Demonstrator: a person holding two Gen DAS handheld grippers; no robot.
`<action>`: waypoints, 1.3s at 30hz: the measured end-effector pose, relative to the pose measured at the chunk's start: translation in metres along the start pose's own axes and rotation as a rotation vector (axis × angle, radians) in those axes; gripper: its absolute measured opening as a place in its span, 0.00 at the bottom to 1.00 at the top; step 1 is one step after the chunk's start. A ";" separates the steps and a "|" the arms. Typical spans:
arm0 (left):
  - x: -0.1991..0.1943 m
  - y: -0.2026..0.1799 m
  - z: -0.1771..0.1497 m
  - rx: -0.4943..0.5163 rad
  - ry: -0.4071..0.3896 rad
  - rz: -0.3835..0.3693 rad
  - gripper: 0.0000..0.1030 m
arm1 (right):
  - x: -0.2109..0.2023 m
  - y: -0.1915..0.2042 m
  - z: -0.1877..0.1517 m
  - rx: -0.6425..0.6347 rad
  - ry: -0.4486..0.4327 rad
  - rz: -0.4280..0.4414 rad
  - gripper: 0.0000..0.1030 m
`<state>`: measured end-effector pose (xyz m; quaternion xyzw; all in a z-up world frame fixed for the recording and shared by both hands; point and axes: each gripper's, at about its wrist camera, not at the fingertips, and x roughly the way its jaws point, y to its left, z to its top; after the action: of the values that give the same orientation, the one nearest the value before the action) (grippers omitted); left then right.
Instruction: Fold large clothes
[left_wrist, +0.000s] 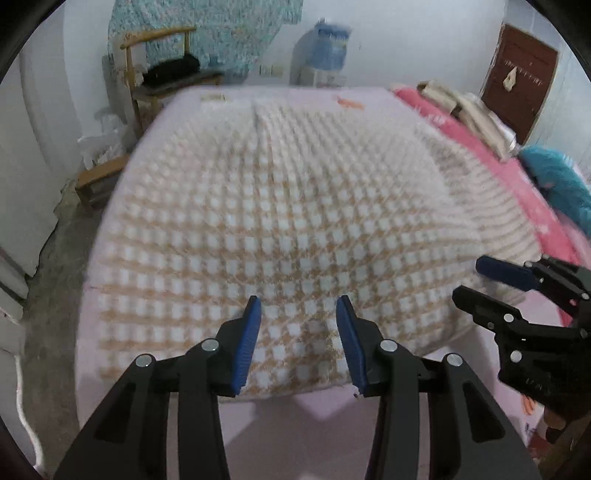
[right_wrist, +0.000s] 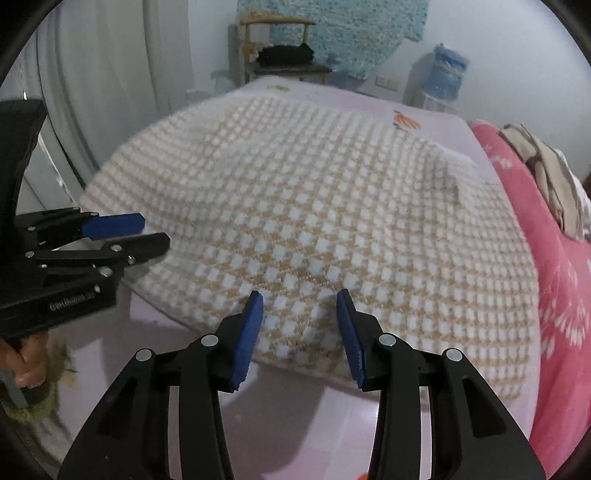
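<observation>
A large fluffy garment in a white and tan check (left_wrist: 280, 221) lies spread flat on the pale lilac bed sheet (left_wrist: 295, 424); it also shows in the right wrist view (right_wrist: 314, 221). My left gripper (left_wrist: 298, 306) is open and empty, just above the garment's near hem. My right gripper (right_wrist: 300, 301) is open and empty over the near hem further right. The right gripper also shows at the right of the left wrist view (left_wrist: 476, 280), and the left gripper at the left of the right wrist view (right_wrist: 151, 230).
A pink blanket (right_wrist: 546, 258) with folded beige cloth (right_wrist: 554, 184) and a teal fluffy item (left_wrist: 557, 184) lie along the bed's right side. A wooden chair with dark clothes (left_wrist: 170, 70), a water dispenser (left_wrist: 325, 51) and a brown door (left_wrist: 521, 77) stand beyond.
</observation>
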<state>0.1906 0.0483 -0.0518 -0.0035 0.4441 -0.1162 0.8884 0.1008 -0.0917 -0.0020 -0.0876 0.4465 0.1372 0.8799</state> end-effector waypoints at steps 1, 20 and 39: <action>-0.007 0.005 -0.002 0.003 -0.014 0.009 0.40 | -0.006 -0.002 -0.002 -0.003 -0.010 -0.024 0.38; -0.002 0.048 -0.014 -0.110 0.003 0.052 0.40 | 0.013 -0.075 -0.026 0.232 0.041 0.046 0.40; 0.004 0.078 0.041 -0.180 -0.075 0.032 0.40 | 0.013 -0.138 0.014 0.352 -0.078 -0.029 0.40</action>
<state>0.2413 0.1196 -0.0384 -0.0806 0.4193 -0.0616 0.9021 0.1633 -0.2160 -0.0002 0.0668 0.4280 0.0473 0.9001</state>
